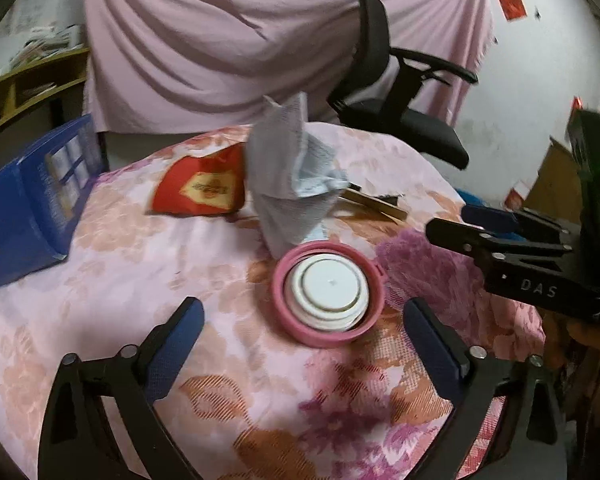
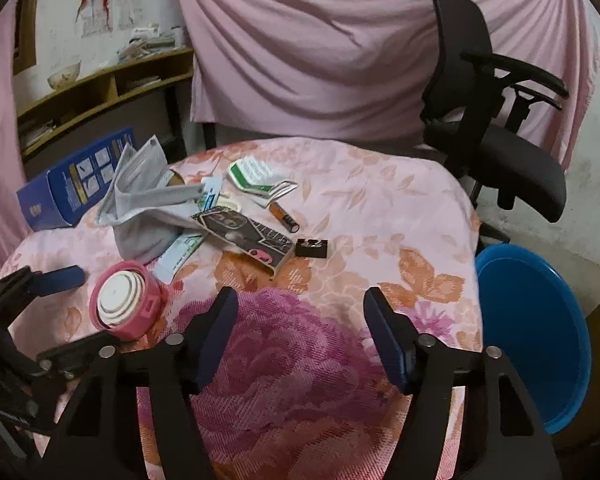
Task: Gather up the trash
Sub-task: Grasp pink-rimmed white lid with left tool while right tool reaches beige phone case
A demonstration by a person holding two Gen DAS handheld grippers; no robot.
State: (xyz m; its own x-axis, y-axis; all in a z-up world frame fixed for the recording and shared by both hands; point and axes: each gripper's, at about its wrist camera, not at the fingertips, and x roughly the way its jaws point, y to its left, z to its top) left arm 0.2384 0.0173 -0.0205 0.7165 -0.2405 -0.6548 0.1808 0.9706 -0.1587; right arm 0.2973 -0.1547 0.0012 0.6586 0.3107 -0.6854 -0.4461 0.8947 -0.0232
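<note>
Two empty tools, left tool (image 1: 300, 344) and right tool (image 2: 300, 334), hover unclenched over our littered bench (image 2: 380, 208). We judge collecting is barely begun; next, closing on the pink tape roll (image 1: 326, 294), then the blue basin (image 2: 536, 336).

The tablecloth (image 2: 340, 208) is woven cloth, matt, with a coarse flowered weave. At ten o'clock on it lies a grey cloth (image 2: 140, 208), soft and crumpled. The pink ring (image 1: 326, 294) at the centre looks like smooth plastic around a glossy white lid (image 1: 328, 284). The red packet (image 1: 204, 190) at eleven o'clock is shiny, the blue box (image 1: 28, 204) at nine o'clock smooth printed card. The blue basin (image 2: 536, 332) at three o'clock is glossy plastic.
</note>
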